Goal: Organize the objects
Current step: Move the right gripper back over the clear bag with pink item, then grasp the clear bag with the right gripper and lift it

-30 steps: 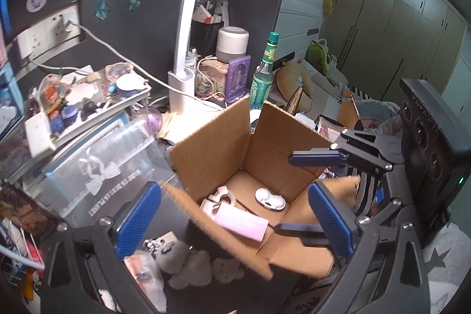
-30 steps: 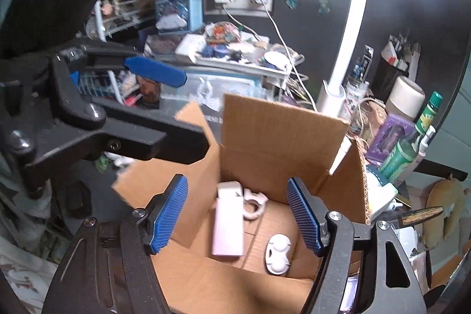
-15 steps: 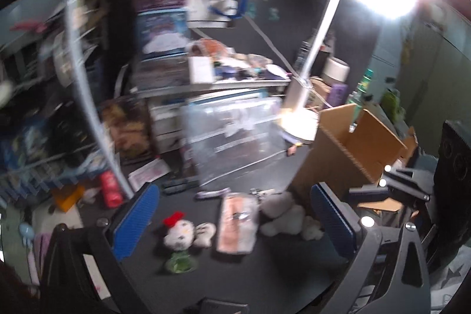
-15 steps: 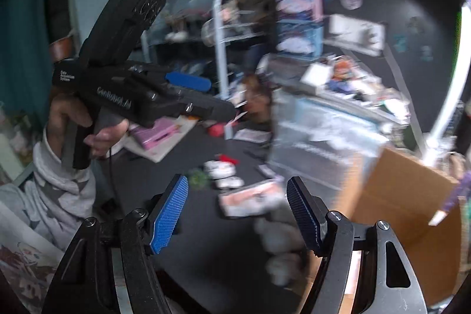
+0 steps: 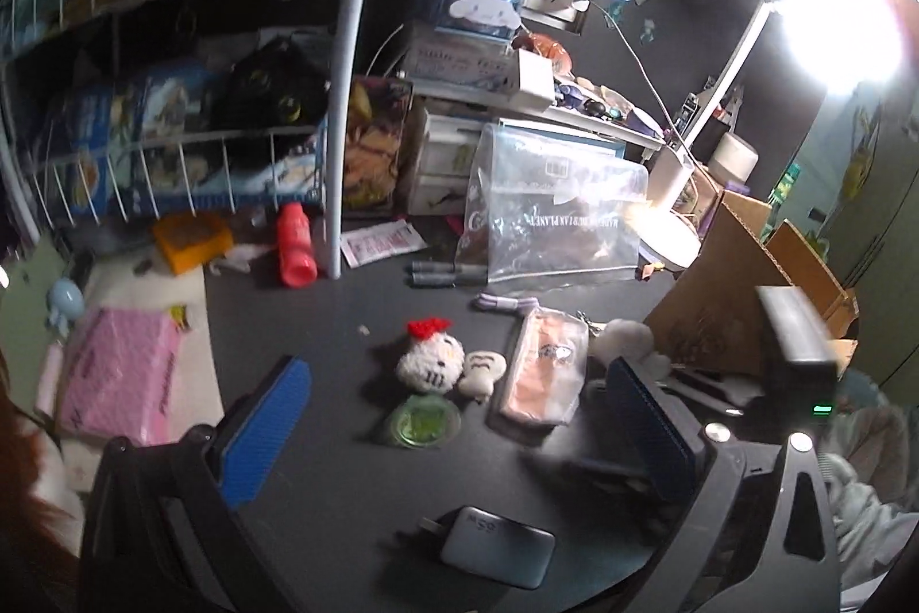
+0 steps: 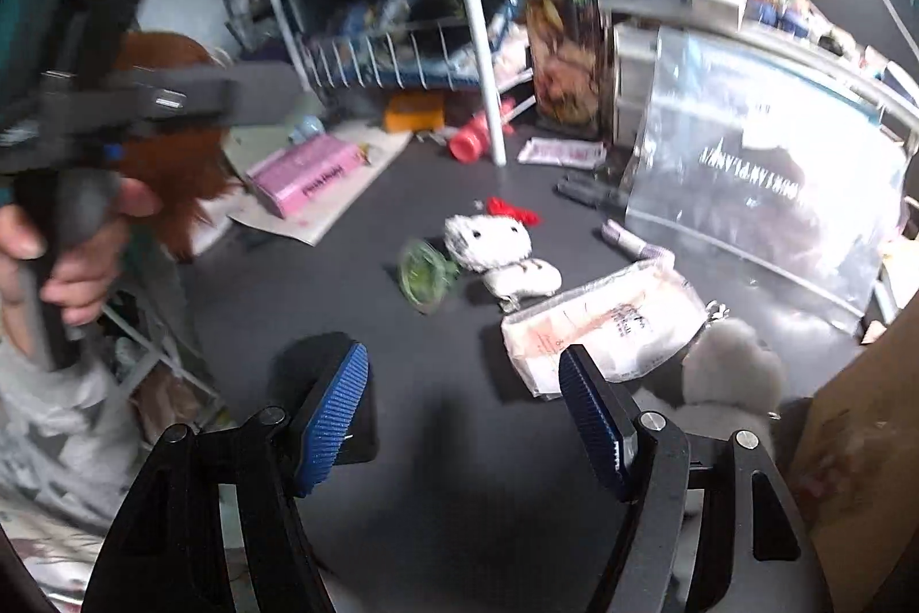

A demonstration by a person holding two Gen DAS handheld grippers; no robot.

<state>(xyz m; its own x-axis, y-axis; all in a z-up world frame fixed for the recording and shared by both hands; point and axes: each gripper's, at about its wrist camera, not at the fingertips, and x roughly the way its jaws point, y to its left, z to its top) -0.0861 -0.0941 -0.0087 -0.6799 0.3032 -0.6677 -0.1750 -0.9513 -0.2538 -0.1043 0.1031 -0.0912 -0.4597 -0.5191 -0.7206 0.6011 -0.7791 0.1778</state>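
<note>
A white plush cat with a red bow (image 5: 431,363) (image 6: 488,239) lies on the dark desk beside a small white plush (image 5: 482,371), a green round item (image 5: 422,420) (image 6: 422,274) and a pink packet (image 5: 543,371) (image 6: 603,326). A fluffy white plush (image 5: 626,337) (image 6: 735,371) rests against the cardboard box (image 5: 746,303) (image 6: 861,412). My left gripper (image 5: 459,432) hangs open just short of the cat and the green item, holding nothing. My right gripper (image 6: 462,420) hovers over bare desk in front of the packet, its jaws closing with nothing between them.
A grey charger (image 5: 497,552) lies close under the left gripper. A clear plastic bag (image 5: 551,222), a red bottle (image 5: 296,245), pens and a wire rack stand behind. A pink pack (image 5: 118,377) lies at the left. A person's hand (image 6: 69,234) grips the left tool's handle.
Both views swung away from the open cardboard box and down to the desk on its left. The box went from the middle to the right edge. The right jaws narrowed a little.
</note>
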